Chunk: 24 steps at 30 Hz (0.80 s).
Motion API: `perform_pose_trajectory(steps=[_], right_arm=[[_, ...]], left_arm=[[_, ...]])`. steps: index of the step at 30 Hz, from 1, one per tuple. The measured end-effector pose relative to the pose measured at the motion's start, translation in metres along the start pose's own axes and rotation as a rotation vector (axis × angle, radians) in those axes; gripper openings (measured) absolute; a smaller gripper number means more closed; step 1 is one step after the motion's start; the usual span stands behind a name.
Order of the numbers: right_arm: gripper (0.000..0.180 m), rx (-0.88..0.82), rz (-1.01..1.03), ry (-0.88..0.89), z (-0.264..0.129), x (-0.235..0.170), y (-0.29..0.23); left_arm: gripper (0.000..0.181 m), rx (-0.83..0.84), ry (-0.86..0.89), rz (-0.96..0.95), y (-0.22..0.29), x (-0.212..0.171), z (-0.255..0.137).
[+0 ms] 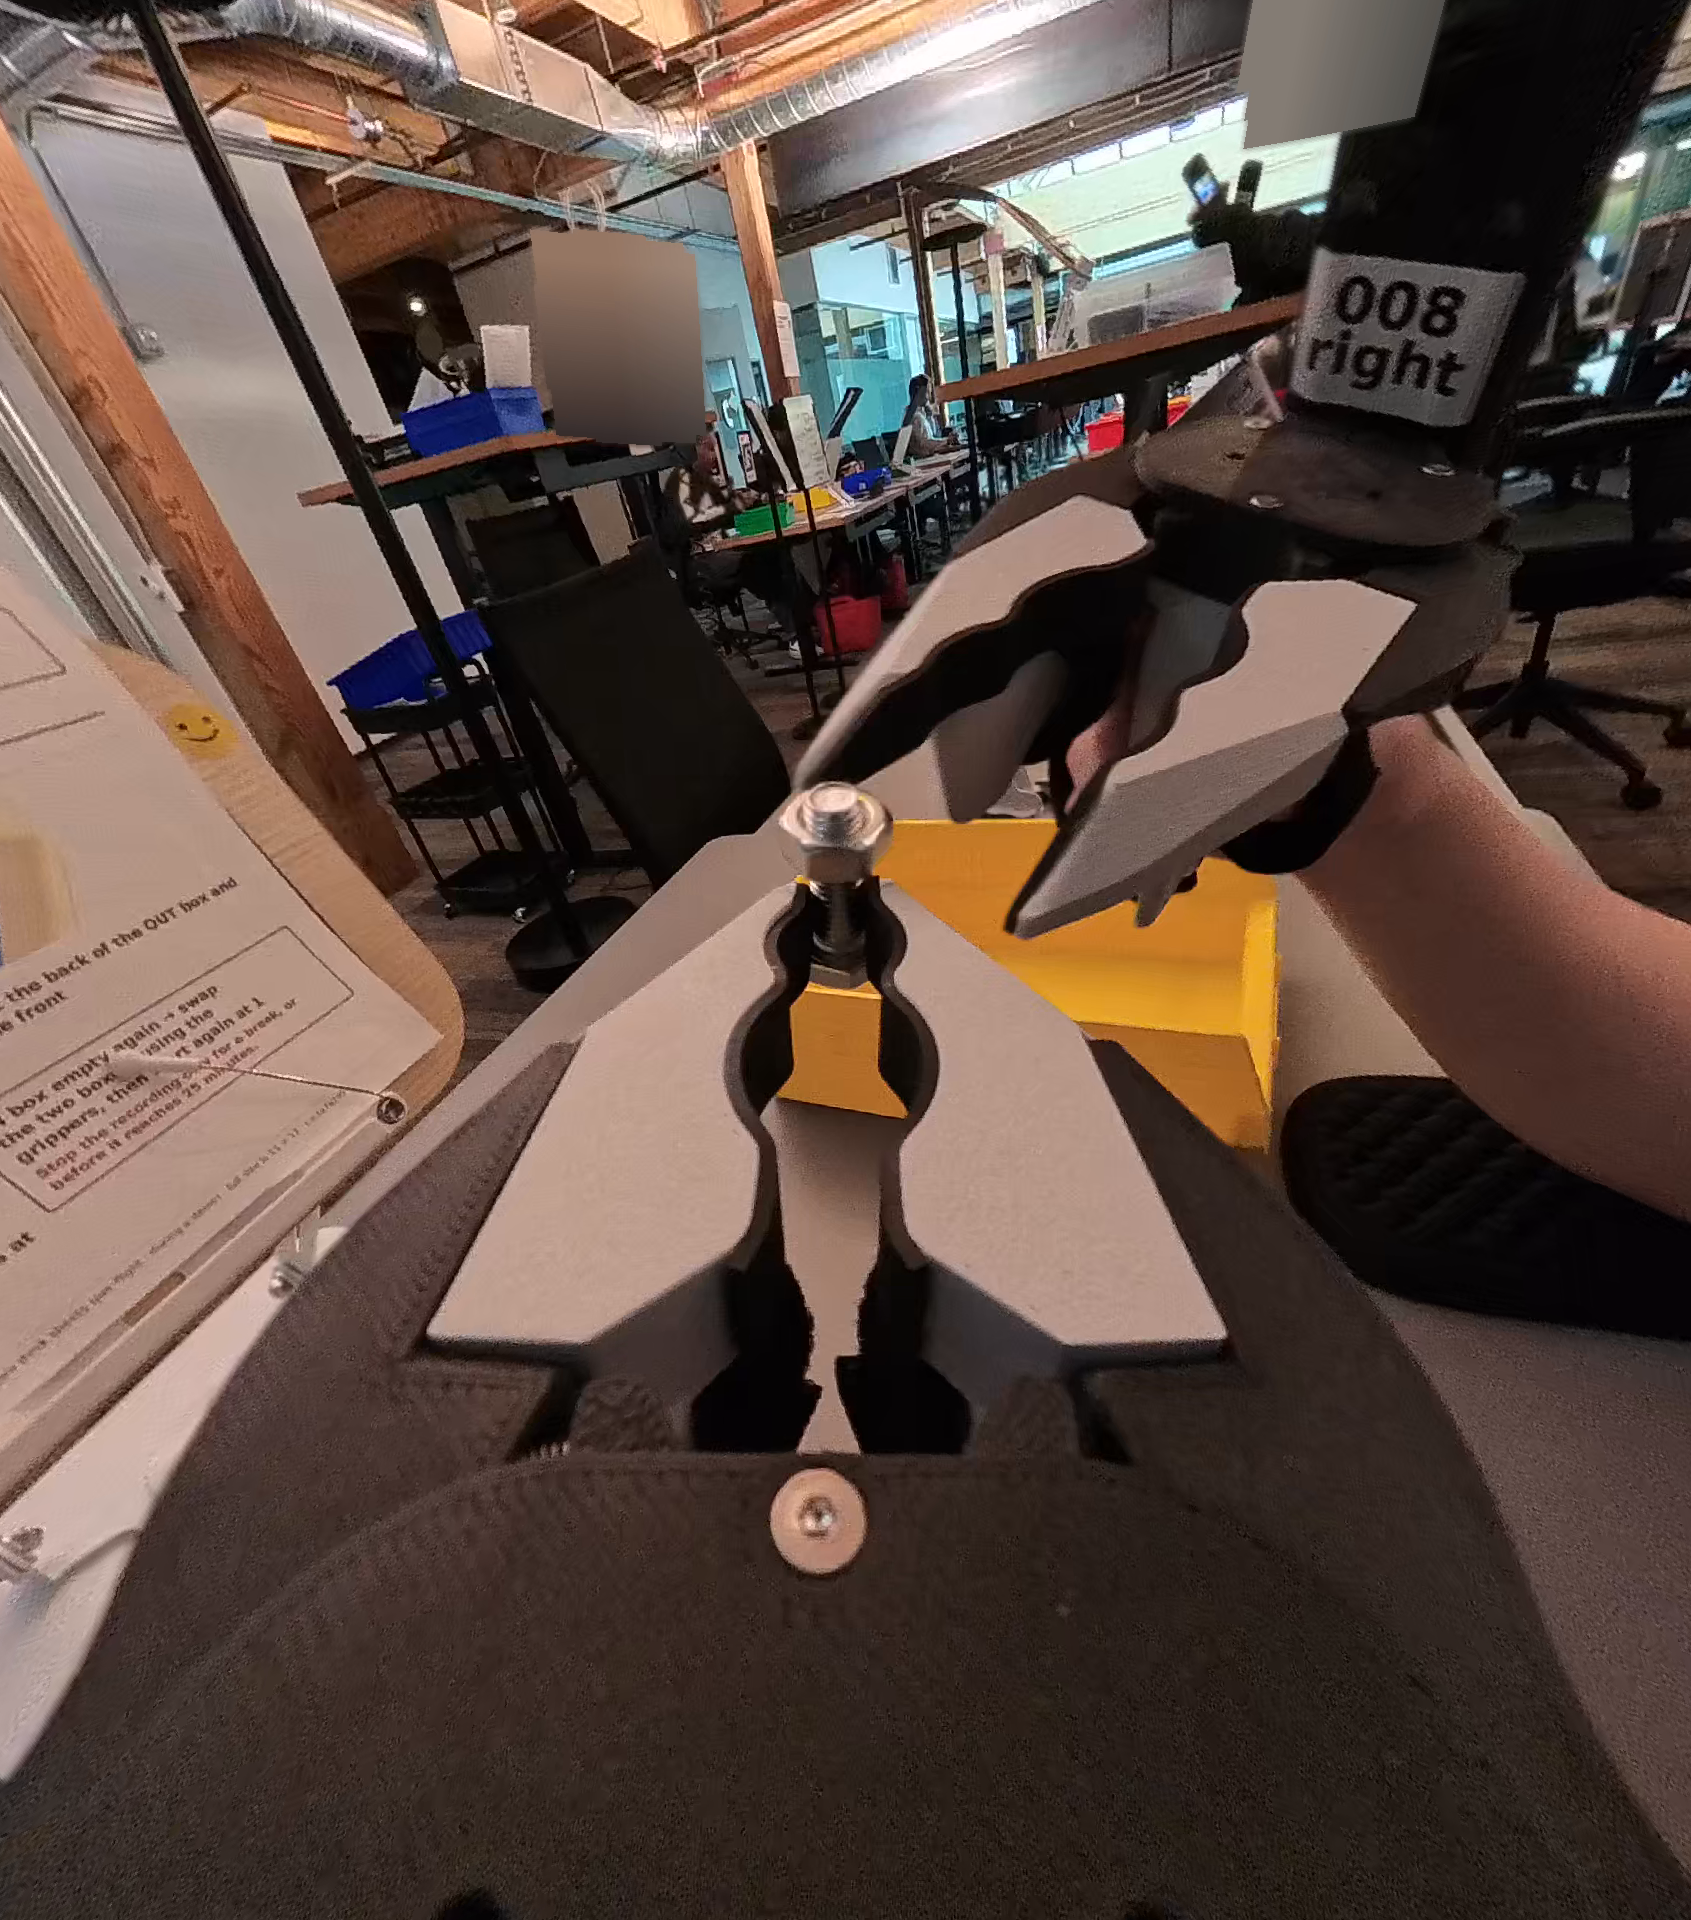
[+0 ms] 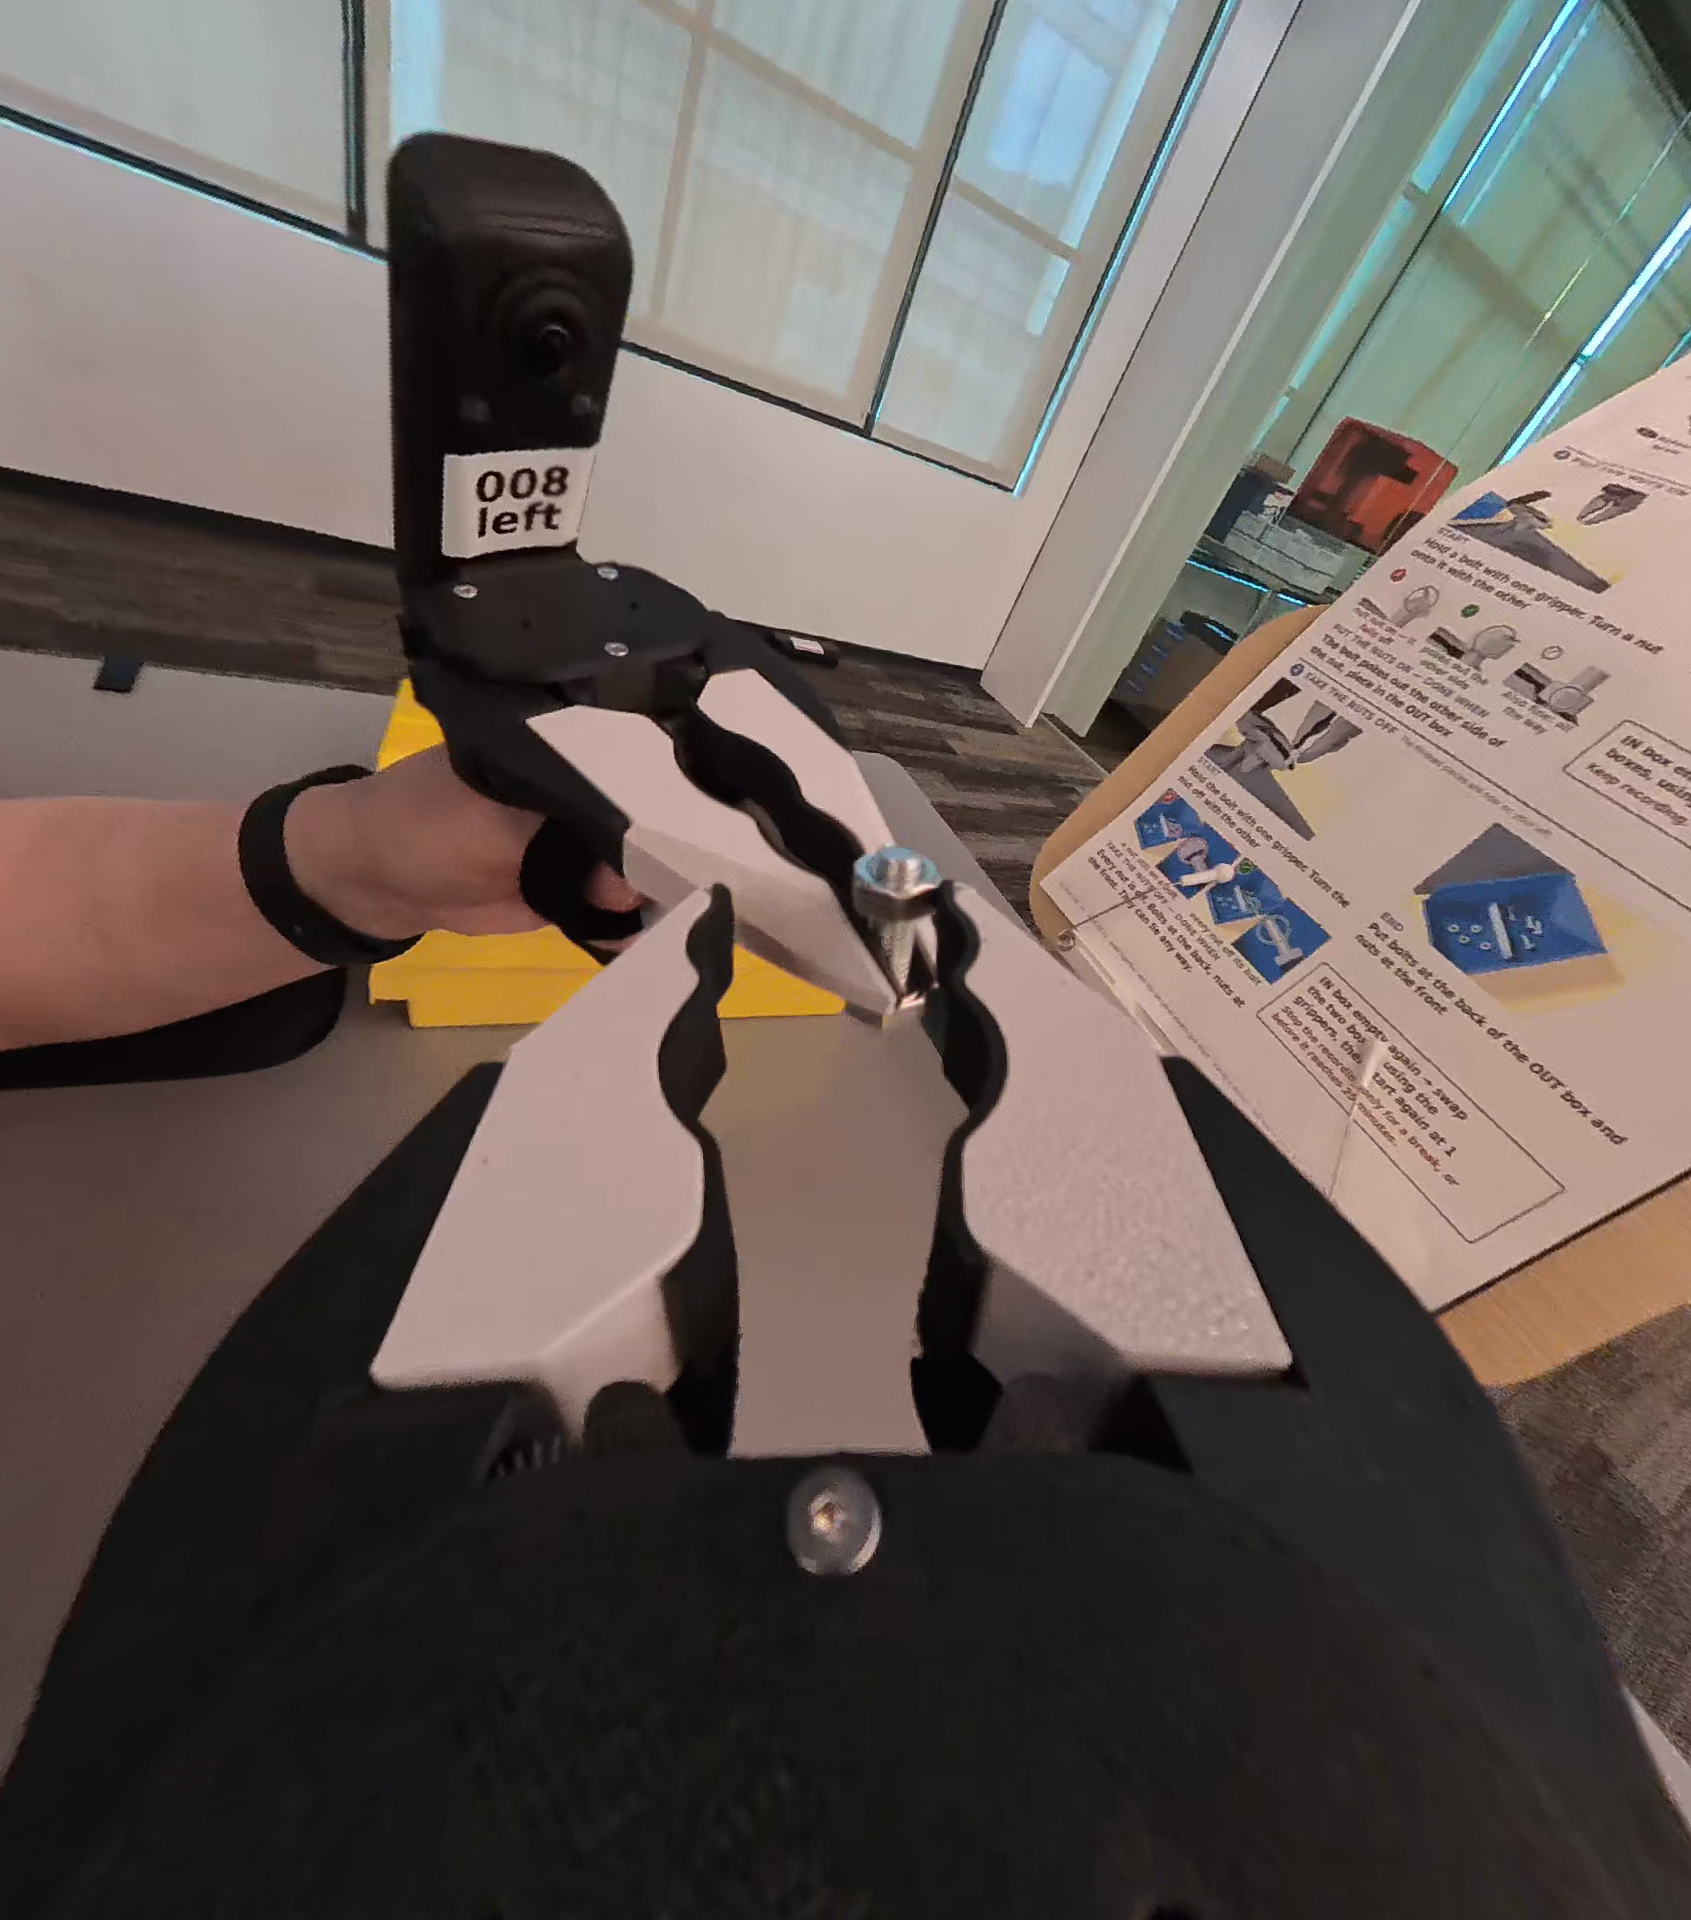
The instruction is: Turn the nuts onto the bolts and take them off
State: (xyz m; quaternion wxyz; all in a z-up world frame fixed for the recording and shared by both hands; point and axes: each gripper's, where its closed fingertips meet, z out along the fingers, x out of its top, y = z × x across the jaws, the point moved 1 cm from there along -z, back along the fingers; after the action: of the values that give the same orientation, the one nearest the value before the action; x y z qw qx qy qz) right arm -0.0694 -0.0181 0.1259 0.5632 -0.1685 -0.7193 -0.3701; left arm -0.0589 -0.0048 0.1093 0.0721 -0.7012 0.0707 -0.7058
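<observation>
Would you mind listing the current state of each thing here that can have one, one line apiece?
left gripper: shut on the bolt, gripping its lower end.
right gripper: open, fingers either side of the nut, not clamped.
bolt: held upright, threads showing below the nut.
nut: threaded on near the bolt's top end.
yellow box: open-topped on the table; contents hidden.

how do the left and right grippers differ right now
The left gripper is shut on the bolt, gripping its lower end so it stands upright; the right gripper is open and holds nothing. The left is under the nut, which sits at the bolt's top; the right has one finger beside the nut and the other well clear. Both have grey fingers on black bodies.
</observation>
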Motion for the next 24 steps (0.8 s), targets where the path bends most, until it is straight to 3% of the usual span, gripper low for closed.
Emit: perform_pose_trajectory(steps=[1,2,6,10,13,20,24], right_arm=[[0.024,0.019,-0.003,0.001,-0.003,0.001,-0.002],[0.01,0.058,0.006,0.014,-0.006,0.003,-0.007],[0.019,0.0,0.039,0.073,-0.008,0.011,0.004],[0.033,-0.005,0.047,0.026,-0.001,0.001,0.005],[0.015,-0.029,0.045,0.008,-0.003,-0.001,0.009],[0.016,-0.03,0.08,-0.038,-0.006,-0.008,0.014],[0.019,-0.008,0.092,-0.002,-0.001,-0.004,0.01]], left_arm=[[0.007,0.008,0.003,-0.013,-0.003,0.0,-0.001],[0.007,0.015,0.01,-0.018,-0.005,0.001,-0.002],[0.007,-0.016,0.016,-0.029,-0.001,0.002,-0.001],[0.007,-0.063,0.014,-0.005,0.011,0.002,0.002],[0.007,-0.051,0.004,-0.003,0.009,0.0,0.002],[0.007,-0.014,-0.024,0.015,0.006,-0.005,0.005],[0.008,-0.079,0.004,-0.025,0.012,-0.001,0.004]])
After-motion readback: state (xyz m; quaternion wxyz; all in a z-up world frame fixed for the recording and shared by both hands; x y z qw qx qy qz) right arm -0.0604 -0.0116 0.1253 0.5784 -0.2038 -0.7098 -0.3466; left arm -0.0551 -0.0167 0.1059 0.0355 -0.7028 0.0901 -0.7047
